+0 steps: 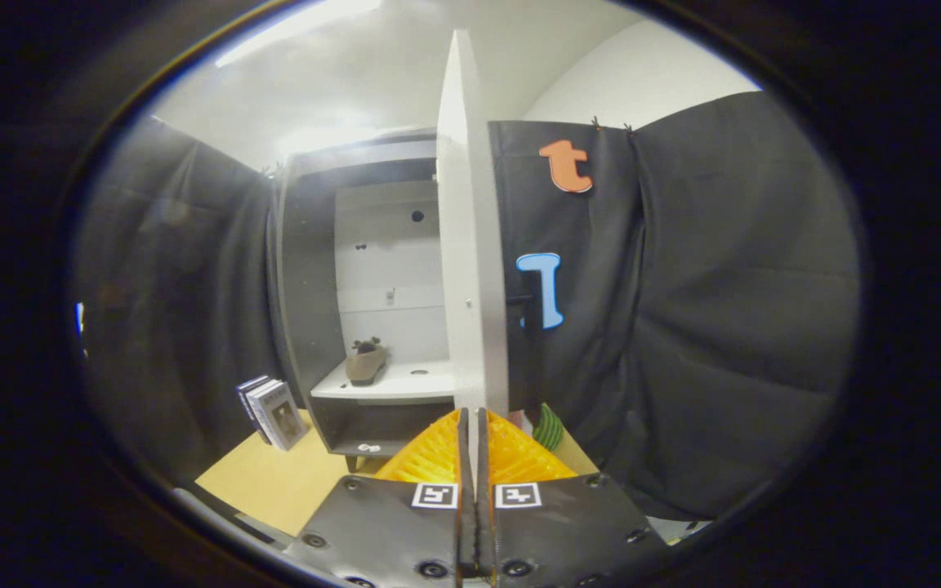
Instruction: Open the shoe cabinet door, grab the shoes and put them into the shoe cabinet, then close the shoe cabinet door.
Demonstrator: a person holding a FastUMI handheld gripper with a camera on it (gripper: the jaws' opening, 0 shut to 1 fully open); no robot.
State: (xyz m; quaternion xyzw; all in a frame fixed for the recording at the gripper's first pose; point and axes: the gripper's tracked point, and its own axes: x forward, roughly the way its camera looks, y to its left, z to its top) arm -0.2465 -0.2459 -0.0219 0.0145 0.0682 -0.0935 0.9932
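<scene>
The shoe cabinet [372, 310] stands open at the back of the desk [274, 482], a dark-sided unit with a pale back panel and 1 pale shelf [389, 382] partway up. Black cloth hangs to both sides of it as the booth's wall.

The shoe cabinet door [470, 245] swings out toward the camera and is seen edge-on, a tall pale slab rising straight up from just ahead of the fingers. Its lower edge meets the fingertips, and a small fitting shows on its narrow face about halfway down.

The gripper [471, 420] sits directly below that edge. Its 2 fingers are drawn close together with only a thin slit between them, and the door's edge lines up with that slit; whether both fingers actually press on the door cannot be told.

A small boxed item [274, 412] stands on the desk just left of the cabinet, tilted slightly.

1 brown shoe [366, 363] rests on the pale shelf inside the cabinet, left of the door, toe pointing forward.

A green striped object [550, 426] peeks out just right of the fingers, near the base of the door.
</scene>
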